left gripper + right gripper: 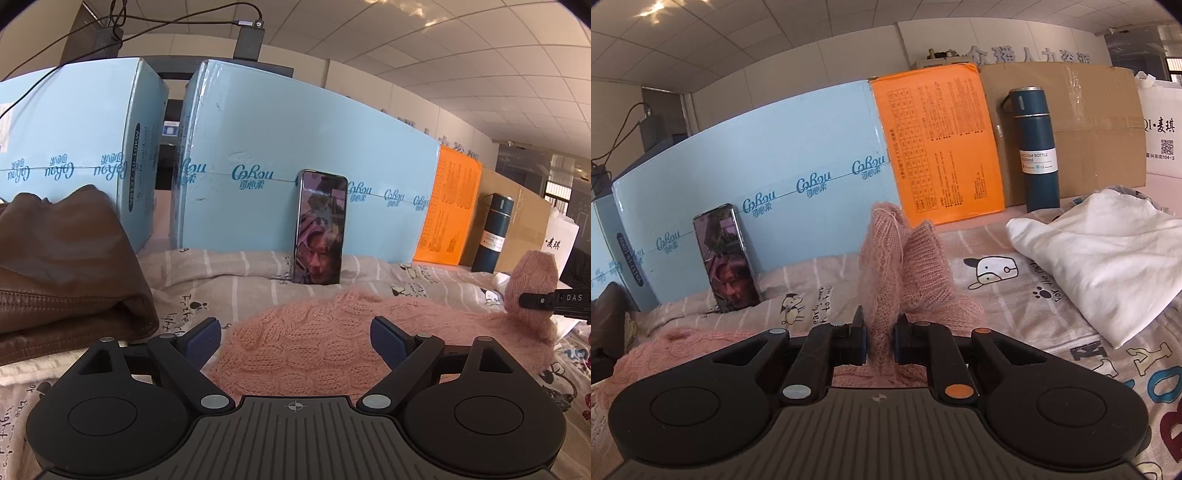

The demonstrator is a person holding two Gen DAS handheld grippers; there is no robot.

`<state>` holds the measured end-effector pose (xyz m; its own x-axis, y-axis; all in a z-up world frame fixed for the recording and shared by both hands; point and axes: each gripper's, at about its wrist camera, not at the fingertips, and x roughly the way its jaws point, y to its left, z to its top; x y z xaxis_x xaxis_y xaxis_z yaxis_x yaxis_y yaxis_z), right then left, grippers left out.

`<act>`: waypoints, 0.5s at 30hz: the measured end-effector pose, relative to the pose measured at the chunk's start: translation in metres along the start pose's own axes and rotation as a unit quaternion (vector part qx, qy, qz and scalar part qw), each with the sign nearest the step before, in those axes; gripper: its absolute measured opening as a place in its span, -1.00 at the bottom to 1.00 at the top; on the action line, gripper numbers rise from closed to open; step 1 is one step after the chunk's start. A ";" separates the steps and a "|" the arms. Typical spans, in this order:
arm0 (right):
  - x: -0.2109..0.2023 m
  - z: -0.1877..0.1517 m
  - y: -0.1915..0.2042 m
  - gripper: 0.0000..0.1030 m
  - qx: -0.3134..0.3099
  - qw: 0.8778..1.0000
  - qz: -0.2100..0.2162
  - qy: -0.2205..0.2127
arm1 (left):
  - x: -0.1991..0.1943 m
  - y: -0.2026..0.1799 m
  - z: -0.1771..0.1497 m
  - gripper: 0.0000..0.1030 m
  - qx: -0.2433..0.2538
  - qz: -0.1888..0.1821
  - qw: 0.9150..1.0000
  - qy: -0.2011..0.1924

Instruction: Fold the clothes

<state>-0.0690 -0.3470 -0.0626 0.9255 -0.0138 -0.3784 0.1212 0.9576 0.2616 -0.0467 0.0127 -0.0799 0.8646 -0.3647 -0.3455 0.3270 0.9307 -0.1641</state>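
A fuzzy pink cable-knit sweater (303, 343) is spread on the cartoon-print bedsheet (1015, 295). Its sleeve (905, 266) is pinched upright in the right gripper (879, 341), angled slightly downward, apparently to be folded across the body. The left gripper (295, 332) is held wide-fingered above the knit.

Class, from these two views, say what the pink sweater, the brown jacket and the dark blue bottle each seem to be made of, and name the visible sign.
Pink sweater: fuzzy knitted yarn, perhaps mohair-like; cable pattern, hairy halo.
Brown jacket: leather or imitation; smooth, dull sheen, stitched seams.
Dark blue bottle: probably coated metal; matte body, bare silvery rim on top.
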 end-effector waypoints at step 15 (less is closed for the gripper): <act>0.001 -0.026 0.063 0.25 -0.080 0.992 0.091 0.031 | 0.002 0.000 -0.001 0.76 0.000 -0.004 1.000 0.006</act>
<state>-0.0697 -0.2789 -0.0693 0.9023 0.1770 -0.3930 -0.1091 0.9759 0.1889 -0.0450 0.0119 -0.0814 0.8569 -0.3728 -0.3559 0.3341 0.9276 -0.1672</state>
